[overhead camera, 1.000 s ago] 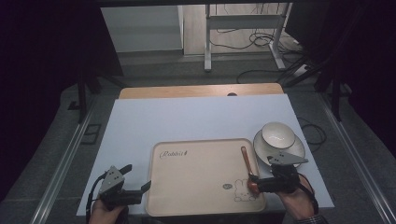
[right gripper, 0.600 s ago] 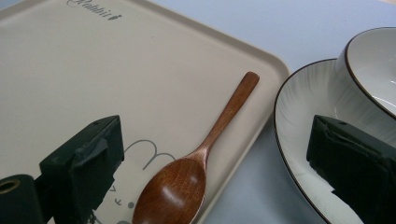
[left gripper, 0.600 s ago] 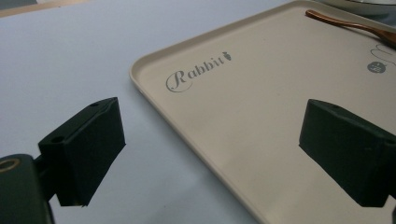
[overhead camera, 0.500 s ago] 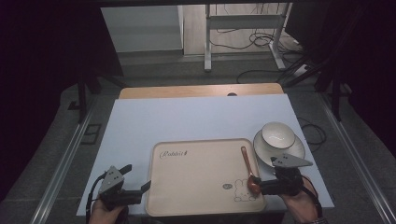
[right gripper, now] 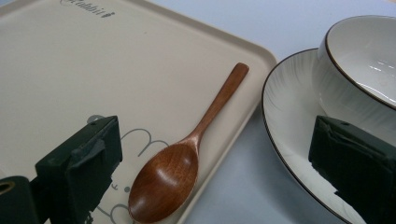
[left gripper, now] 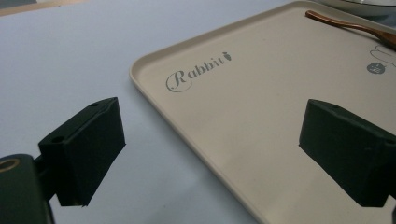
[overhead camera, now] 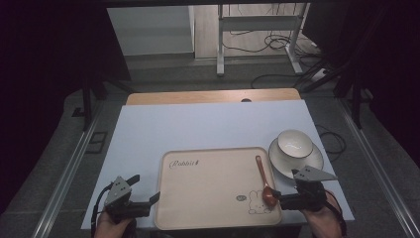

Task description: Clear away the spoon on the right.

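At lower right of the high view, the right gripper [overhead camera: 277, 197], jaws wide and empty, lines up on the wooden spoon [overhead camera: 264, 181] lying along the tray's [overhead camera: 208, 198] right edge; next, probably close on it. The left gripper [overhead camera: 151, 199] waits open.

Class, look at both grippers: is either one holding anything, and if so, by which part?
Nothing is held. The left gripper and right gripper are both open; the spoon lies free on the tray.

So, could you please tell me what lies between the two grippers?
The beige tray, bare apart from the wooden spoon beside the right gripper, as the high view shows.
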`<state>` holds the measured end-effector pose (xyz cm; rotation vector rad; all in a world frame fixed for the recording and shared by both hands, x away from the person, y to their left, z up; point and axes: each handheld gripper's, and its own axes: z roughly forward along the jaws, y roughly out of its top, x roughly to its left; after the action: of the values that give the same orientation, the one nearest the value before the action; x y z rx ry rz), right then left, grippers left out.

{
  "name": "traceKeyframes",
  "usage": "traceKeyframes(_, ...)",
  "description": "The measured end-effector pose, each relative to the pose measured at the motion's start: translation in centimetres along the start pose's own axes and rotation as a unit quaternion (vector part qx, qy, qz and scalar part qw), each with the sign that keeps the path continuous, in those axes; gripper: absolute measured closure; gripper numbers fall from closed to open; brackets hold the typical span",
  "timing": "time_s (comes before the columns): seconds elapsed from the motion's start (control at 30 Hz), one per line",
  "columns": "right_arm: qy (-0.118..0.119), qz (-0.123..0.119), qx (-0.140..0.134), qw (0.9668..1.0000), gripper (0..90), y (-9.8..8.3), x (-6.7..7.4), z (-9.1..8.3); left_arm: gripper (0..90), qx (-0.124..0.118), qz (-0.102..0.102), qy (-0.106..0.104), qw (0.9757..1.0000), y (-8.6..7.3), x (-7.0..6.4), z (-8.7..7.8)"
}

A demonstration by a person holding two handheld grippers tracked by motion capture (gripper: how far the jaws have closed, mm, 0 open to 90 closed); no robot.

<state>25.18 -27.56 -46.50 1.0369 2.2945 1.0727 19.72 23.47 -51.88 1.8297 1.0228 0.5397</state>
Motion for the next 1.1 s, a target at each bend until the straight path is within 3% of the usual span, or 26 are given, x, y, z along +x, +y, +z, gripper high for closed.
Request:
traceKeyframes(0.63, -0.012, 0.008, 0.012, 0.9998, 2.4, -1.0, -0.5, -0.7, 6.6, 0.000, -0.002, -0.001, 1.0000, 0.0, 0.0, 0.0)
traceKeyframes(1.1, -0.023, 0.014, 0.002, 0.9996, 2.4, -1.5, -0.7, -1.8, 6.7, 0.002, -0.007, -0.002, 1.0000, 0.0, 0.2, 0.0)
